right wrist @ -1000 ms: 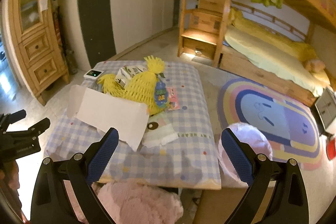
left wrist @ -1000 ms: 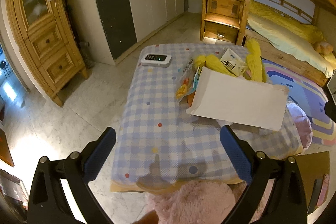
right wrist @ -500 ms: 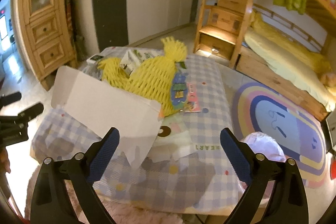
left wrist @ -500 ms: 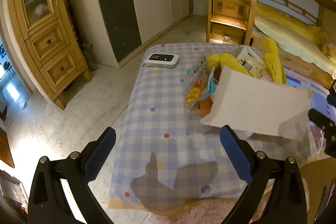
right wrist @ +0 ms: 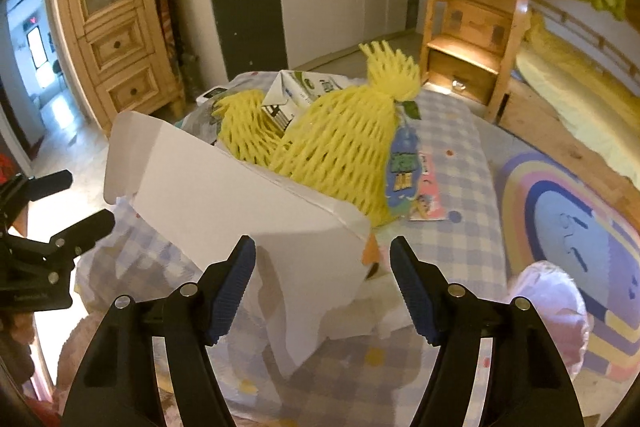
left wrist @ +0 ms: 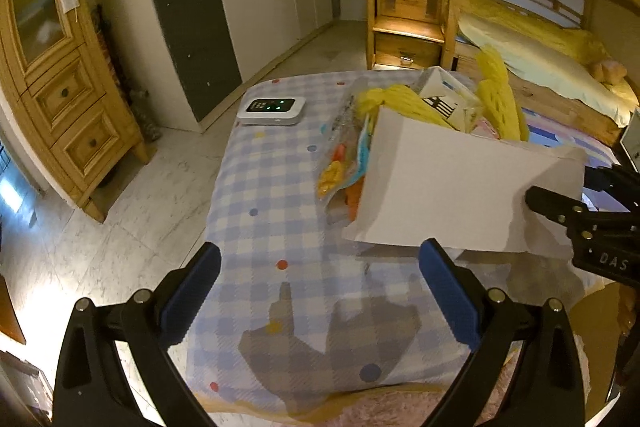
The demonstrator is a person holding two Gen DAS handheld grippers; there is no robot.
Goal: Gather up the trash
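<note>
Left wrist view, our left claw: the left gripper (left wrist: 320,291) stands wide open with nothing between its blue pads, above the near part of the checked tablecloth (left wrist: 256,227).
Left wrist view, the trash: the white cardboard box (left wrist: 452,187) lies ahead and to the right of this claw, toward the cloth's right edge. Its long axis runs across the view, from mid-table out to that edge. Behind it sit the yellow foam net (left wrist: 496,99), a small carton (left wrist: 444,99) and a snack wrapper (left wrist: 340,163).
Left wrist view, not trash, we judge: a white device (left wrist: 272,109) with green lights near the far left corner.
Left wrist view, the other claw: the right gripper (left wrist: 560,195) comes in at the box's right end.

Right wrist view, our right claw: the right gripper (right wrist: 322,287) is closing, and the near corner of the white cardboard box (right wrist: 240,203) stands between the jaws. The pads do not yet press on it, as far as we can see.
Right wrist view, box's lie: it runs from the claw up and left toward the far side, the yellow foam net (right wrist: 336,147) just behind it.
Right wrist view, left gripper (right wrist: 60,211): at the left border, beside the box's far flap, apart from it.
Nearer hand, our judgement: the right, already straddling the box.
</note>
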